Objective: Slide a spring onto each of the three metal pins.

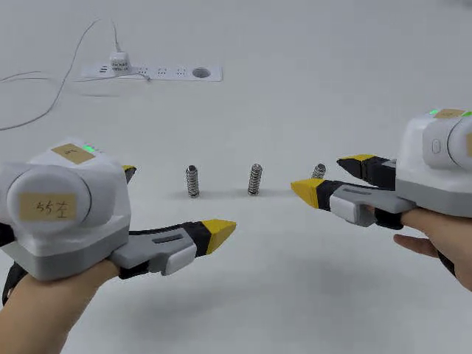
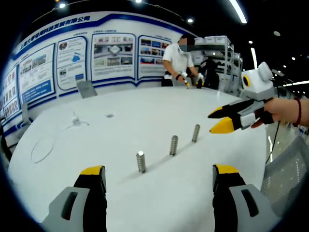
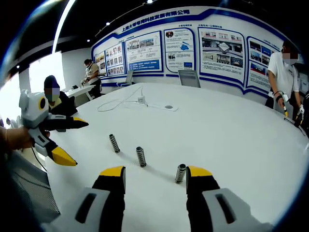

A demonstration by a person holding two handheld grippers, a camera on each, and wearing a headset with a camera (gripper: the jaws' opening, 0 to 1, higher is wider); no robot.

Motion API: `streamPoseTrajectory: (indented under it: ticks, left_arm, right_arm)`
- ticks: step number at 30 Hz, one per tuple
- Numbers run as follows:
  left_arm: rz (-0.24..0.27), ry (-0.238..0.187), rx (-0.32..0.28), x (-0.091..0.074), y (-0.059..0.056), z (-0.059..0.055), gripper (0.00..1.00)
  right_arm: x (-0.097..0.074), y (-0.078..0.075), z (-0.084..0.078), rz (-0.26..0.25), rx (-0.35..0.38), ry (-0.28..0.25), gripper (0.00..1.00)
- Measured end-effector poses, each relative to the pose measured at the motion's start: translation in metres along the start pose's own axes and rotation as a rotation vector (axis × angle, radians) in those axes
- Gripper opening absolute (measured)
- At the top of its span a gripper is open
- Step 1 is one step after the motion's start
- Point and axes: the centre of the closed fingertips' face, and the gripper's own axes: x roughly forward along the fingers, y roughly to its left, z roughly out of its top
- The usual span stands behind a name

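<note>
Three coiled springs stand upright in a row on the white table: the left spring [image 1: 192,181], the middle spring [image 1: 255,179] and the right spring [image 1: 318,172]. The left spring [image 2: 141,162] shows a metal pin top inside its coil. My left gripper [image 1: 174,203] is open near the table's front left, short of the row. My right gripper [image 1: 328,175] is open, and the right spring [image 3: 180,173] stands between its yellow fingertips [image 3: 199,171], close to one of them. In the left gripper view the right gripper [image 2: 222,118] hovers beside the far spring [image 2: 195,133].
A white power strip [image 1: 151,72] with a plug and cables lies at the back left of the table. People stand at benches behind the table [image 2: 179,58]. A grey chair [image 3: 189,78] sits at the table's far edge.
</note>
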Motion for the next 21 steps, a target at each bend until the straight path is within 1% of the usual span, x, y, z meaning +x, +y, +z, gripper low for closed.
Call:
streamPoseTrajectory:
  ticks: [10,13,18,21]
  left_arm:
    - [0.007,0.012,-0.007,-0.011,0.001,-0.004,0.92]
    - [0.010,0.015,-0.007,-0.015,0.001,-0.005,0.91]
    - [0.015,0.011,-0.031,-0.020,0.003,-0.006,0.91]
    - [0.019,0.011,-0.032,-0.023,0.003,-0.006,0.90]
  right_arm:
    - [-0.016,0.005,-0.011,0.015,0.026,0.016,0.60]
    - [-0.020,0.007,-0.012,0.018,0.026,0.001,0.62]
    - [-0.026,0.012,-0.016,0.029,0.031,0.002,0.67]
    - [-0.028,0.014,-0.018,0.031,0.033,0.007,0.69]
